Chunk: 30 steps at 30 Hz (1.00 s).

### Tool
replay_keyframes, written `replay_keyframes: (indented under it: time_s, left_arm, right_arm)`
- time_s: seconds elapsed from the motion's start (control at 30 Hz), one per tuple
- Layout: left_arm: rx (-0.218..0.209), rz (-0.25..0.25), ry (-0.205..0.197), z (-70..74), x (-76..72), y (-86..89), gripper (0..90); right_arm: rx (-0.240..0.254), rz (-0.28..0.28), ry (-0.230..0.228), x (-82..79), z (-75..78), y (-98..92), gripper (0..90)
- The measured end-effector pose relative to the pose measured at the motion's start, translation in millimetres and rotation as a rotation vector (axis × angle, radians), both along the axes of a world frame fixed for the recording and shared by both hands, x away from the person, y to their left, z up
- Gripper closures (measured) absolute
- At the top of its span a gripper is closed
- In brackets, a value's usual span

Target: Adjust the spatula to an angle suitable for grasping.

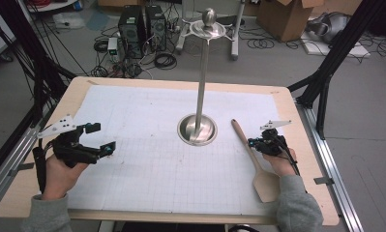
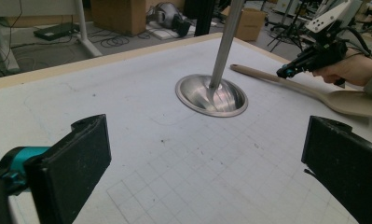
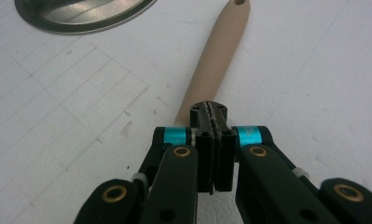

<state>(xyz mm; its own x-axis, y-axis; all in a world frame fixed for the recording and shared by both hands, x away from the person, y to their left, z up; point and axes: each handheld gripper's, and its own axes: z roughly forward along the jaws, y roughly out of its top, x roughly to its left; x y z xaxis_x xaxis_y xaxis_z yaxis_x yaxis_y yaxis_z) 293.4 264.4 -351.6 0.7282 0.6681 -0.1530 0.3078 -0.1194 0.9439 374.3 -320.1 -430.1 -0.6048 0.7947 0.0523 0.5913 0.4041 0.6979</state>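
Presently the right gripper (image 3: pixel 213 109), jaws pressed together on nothing, hovers over the wooden spatula (image 1: pixel 252 152) lying right of the steel stand (image 1: pixel 197 128), while the left gripper (image 1: pixel 97 137) stands open at near left.

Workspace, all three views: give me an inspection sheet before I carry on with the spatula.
Surface: wooden table under a white gridded sheet, lightly marked.
Job's things: beige spatula lying flat right of the steel stand, blade toward the person; stand upright.
Clutter: nothing seen on the sheet.
Grippers: right gripper shut, jaws together over the spatula's handle; whether they touch it is unclear. Left gripper open, holding nothing, above the sheet.
Cables: a black cable trails from the left gripper; coils on the floor.
Surroundings: computer towers, cardboard box, black frame legs.
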Motion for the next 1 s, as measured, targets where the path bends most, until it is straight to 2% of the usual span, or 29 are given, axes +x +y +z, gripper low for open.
replay_keyframes:
  time_s: [0.13,0.33,0.7,1.0]
  left_arm:
    - [0.006,-0.003,0.001,-0.3,0.0,-1.1,1.7]
    - [0.007,-0.003,0.003,-0.8,0.5,-0.7,1.7]
    - [0.01,-0.001,0.005,-1.5,0.2,-1.9,1.7]
    - [0.013,-0.002,0.008,-2.0,0.1,-2.0,1.7]
  right_arm:
    - [-0.012,0.009,0.006,2.3,0.0,0.7,90.0]
    - [-0.034,0.06,0.015,5.9,3.5,8.2,90.0]
    - [-0.013,0.089,0.014,7.4,1.7,8.9,90.0]
    - [0.004,0.141,0.006,8.1,0.0,14.1,90.0]
